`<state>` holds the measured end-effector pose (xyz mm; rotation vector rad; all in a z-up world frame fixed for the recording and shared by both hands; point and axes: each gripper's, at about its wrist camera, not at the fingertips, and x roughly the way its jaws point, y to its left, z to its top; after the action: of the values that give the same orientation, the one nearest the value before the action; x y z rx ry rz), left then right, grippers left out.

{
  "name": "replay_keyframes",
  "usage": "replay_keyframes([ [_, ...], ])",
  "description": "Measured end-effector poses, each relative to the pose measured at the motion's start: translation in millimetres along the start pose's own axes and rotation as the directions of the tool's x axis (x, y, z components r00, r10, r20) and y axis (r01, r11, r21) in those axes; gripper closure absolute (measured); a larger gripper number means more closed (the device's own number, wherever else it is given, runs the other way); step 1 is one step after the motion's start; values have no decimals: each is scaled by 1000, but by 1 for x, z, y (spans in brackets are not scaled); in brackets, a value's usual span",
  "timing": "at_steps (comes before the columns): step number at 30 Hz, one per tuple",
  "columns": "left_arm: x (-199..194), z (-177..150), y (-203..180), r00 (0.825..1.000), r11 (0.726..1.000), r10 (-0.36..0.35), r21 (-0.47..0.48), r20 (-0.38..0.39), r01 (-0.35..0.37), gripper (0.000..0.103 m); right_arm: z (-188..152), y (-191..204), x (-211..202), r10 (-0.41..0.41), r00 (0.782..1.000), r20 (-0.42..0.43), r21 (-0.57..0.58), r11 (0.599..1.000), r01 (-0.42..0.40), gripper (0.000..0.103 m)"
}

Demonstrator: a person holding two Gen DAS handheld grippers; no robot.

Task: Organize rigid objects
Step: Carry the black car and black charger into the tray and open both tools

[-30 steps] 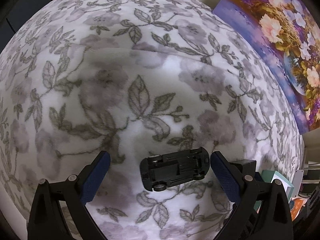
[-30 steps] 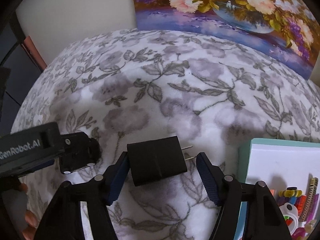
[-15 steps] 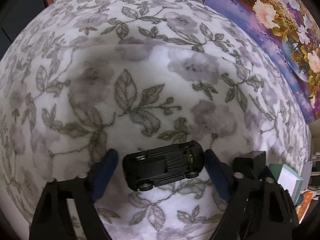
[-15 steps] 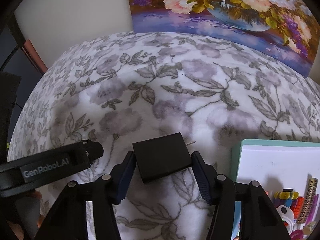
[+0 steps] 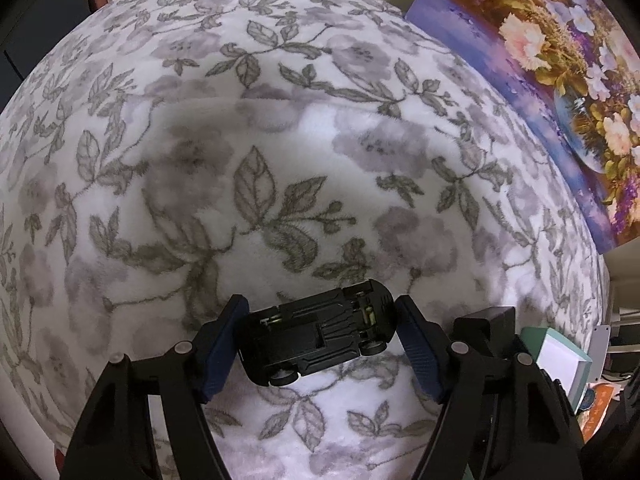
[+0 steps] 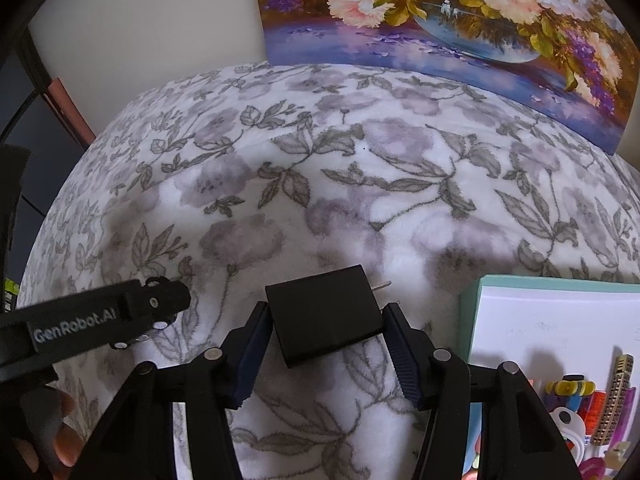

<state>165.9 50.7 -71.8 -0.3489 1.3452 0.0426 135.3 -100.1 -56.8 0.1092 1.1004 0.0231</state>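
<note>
Closing on the upturned car (image 5: 318, 334), the left gripper (image 5: 320, 354) mirrors the right gripper (image 6: 324, 354) clamping the charger (image 6: 324, 318) for boxing.

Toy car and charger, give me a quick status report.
Left gripper closing around upside-down toy car. Right gripper shut on black charger. Nothing blocking; box at right.

I'm seeing a black toy car (image 5: 318, 334) lying upside down, wheels up, slightly tilted on the floral blanket (image 5: 280, 160). A black plug adapter (image 6: 324, 316) is lying flat, its metal prongs (image 6: 382, 285) pointing right, beside the box (image 6: 472, 312).
</note>
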Motion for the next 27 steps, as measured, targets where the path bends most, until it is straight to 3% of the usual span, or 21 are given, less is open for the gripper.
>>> replay_keyframes([
  [18, -84, -22, -17, 990, 996, -42, 90, 136, 30, 27, -6, -13, -71, -32, 997, 66, 44, 999, 29, 43],
  [27, -118, -53, -43, 978, 982, -94, 179, 184, 61, 27, -37, -35, -113, -75, 994, 80, 86, 994, 68, 43],
])
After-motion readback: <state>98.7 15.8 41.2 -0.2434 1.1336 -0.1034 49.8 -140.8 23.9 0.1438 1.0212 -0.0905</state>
